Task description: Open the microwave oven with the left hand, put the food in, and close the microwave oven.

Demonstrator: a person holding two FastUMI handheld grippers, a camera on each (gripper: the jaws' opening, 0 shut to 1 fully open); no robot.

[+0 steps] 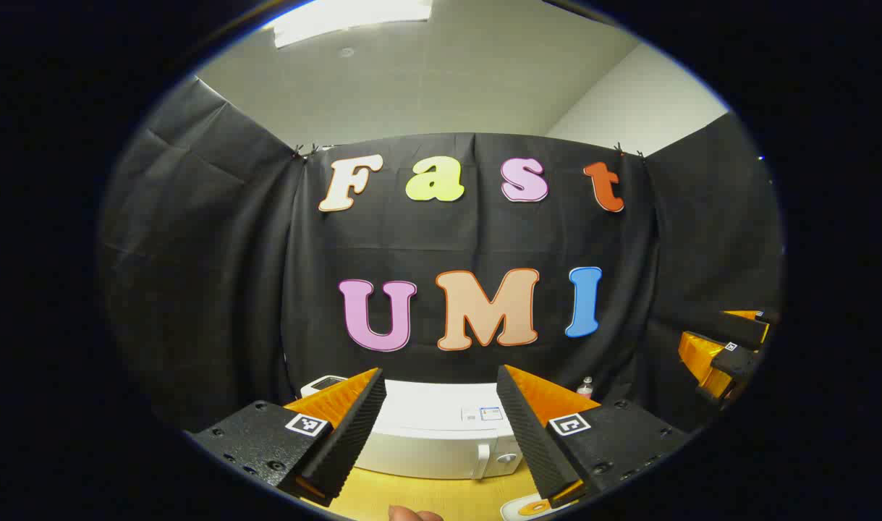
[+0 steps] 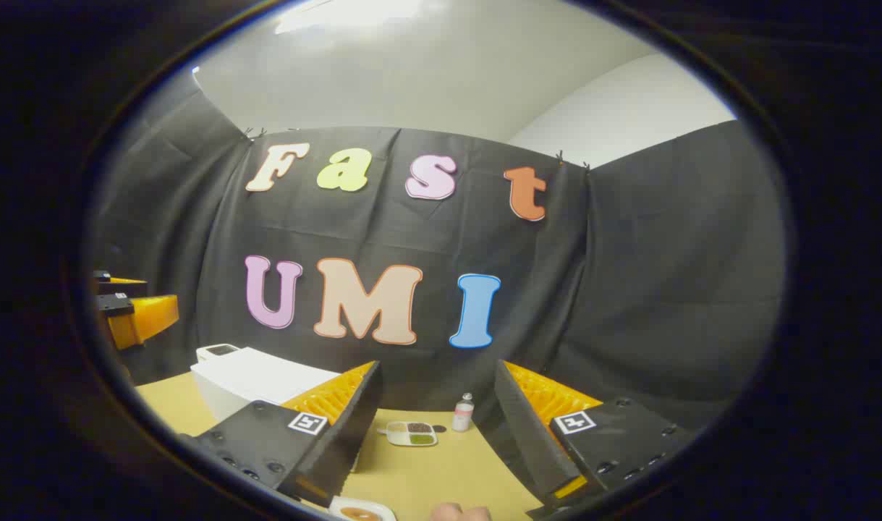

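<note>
Left gripper (image 1: pixel 441 427): jaws spread, nothing held, raised above counter (image 1: pixel 426 496). White microwave (image 1: pixel 441 434), door shut, seen between its fingers at counter's back. Right gripper (image 2: pixel 437 427): jaws spread, nothing held. Divided food tray (image 2: pixel 412 433) and small bottle (image 2: pixel 463 414) seen beyond, on counter right of microwave.

A black cloth wall (image 1: pixel 477 239) hangs straight ahead beyond the jaws, pinned along its top edge, and folds round to both sides as black cloth side panels (image 2: pixel 672 289). Above it rise a pale ceiling (image 1: pixel 448 79) with 1 bright ceiling light panel (image 1: pixel 350 18) and a white room wall (image 2: pixel 621 112). Below the jaws lies a yellow wooden tabletop (image 2: pixel 419 470).
</note>
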